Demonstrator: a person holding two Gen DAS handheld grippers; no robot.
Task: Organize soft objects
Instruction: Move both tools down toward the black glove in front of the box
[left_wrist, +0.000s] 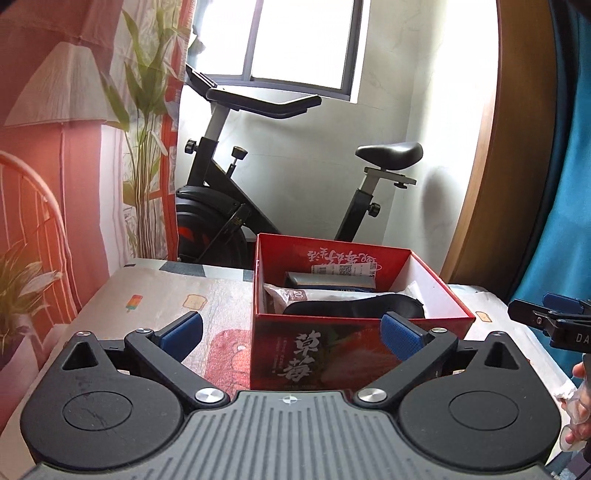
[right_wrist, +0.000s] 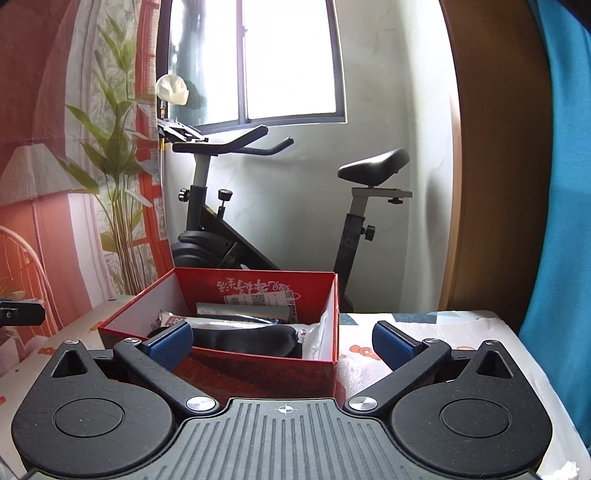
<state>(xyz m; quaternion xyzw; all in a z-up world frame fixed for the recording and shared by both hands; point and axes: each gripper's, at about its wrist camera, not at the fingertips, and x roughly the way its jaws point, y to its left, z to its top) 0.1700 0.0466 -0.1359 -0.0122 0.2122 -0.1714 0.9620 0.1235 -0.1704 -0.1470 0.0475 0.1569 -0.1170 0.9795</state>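
A red cardboard box (left_wrist: 317, 354) with white inner walls stands open on the table. Inside lie a black soft item (left_wrist: 354, 306), a white plastic packet (left_wrist: 314, 293) and a grey flat pack (left_wrist: 328, 280). The same box (right_wrist: 258, 369) shows in the right wrist view with the black soft item (right_wrist: 247, 338) in it. My left gripper (left_wrist: 293, 332) is open and empty, just in front of the box. My right gripper (right_wrist: 282, 341) is open and empty, in front of the box's right corner. The right gripper's tip shows at the left view's right edge (left_wrist: 550, 317).
The table (left_wrist: 155, 295) has a patterned cloth. A black exercise bike (left_wrist: 258, 177) stands behind it under a window. A printed curtain (left_wrist: 74, 147) hangs at the left. A wooden panel (right_wrist: 491, 166) and blue fabric (right_wrist: 561, 184) are at the right.
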